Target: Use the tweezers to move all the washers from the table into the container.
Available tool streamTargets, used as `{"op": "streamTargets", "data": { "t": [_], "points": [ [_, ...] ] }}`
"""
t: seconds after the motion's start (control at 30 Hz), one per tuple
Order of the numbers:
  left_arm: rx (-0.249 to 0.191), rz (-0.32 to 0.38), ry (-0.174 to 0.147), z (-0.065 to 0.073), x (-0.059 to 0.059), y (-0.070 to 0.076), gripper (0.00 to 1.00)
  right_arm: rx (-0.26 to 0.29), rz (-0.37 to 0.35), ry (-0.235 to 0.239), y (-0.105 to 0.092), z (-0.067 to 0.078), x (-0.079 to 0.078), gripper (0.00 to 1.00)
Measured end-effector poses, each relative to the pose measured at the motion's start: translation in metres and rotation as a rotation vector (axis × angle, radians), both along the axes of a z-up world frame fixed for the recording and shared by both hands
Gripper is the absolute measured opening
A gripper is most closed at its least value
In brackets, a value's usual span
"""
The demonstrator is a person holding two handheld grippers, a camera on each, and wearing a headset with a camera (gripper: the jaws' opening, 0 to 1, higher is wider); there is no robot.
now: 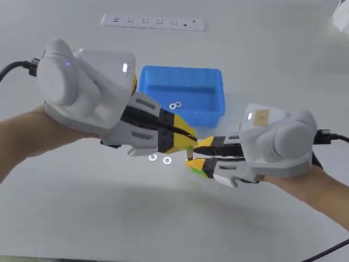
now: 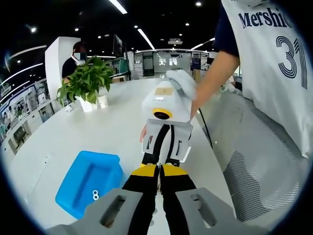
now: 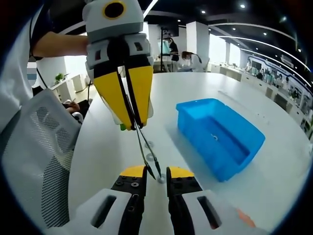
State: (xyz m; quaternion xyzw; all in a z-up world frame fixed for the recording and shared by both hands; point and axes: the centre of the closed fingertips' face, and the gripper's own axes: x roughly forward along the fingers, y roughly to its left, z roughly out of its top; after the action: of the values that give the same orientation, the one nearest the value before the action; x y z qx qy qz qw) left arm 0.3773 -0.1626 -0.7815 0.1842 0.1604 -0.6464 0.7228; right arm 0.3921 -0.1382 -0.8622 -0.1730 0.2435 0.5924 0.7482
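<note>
A: Any text u can read?
B: Jersey [image 2: 274, 73] in left gripper view: "Mershi", cut off by the edge, plus a big "31". Power strip [image 1: 154, 22] at the far side of the table [image 1: 262, 65] has marks, too small to read.

A: What else is around?
B: Potted plant [image 2: 87, 81] on the far end of the table, w/ another person [image 2: 69, 68] behind it. Mesh chair [image 2: 244, 166] beside the jersey wearer. In head view both gripper bodies block much of the table nearest the camera.

A: Grippers?
B: Left gripper [image 3: 131, 125]: yellow jaws pressed together on the tweezers [image 3: 140, 142], thin black tines angling down to the table. Right gripper [image 3: 156, 172] faces it, nearly tip to tip; jaws a narrow gap apart, tweezer tips lie at that gap. Can't tell if they touch.

A: Washers?
B: Small flat silver rings. Two loose washers [image 1: 152, 158] on the table, just in front of the blue container [image 1: 210, 115], under the left gripper in head view. A couple of binned washers [image 1: 175, 105] on its floor, front-left. Container is an open rectangular tub, just beyond the grippers.
</note>
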Motion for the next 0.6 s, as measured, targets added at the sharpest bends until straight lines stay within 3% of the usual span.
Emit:
{"op": "streamTargets", "data": {
  "t": [0.6],
  "points": [
    [-0.01,-0.004,0.026,-0.003,0.0023,-0.0038,0.05,-0.008,0.016,-0.009,-0.0014,-0.0029,-0.0003,0.16]
  ]
}}
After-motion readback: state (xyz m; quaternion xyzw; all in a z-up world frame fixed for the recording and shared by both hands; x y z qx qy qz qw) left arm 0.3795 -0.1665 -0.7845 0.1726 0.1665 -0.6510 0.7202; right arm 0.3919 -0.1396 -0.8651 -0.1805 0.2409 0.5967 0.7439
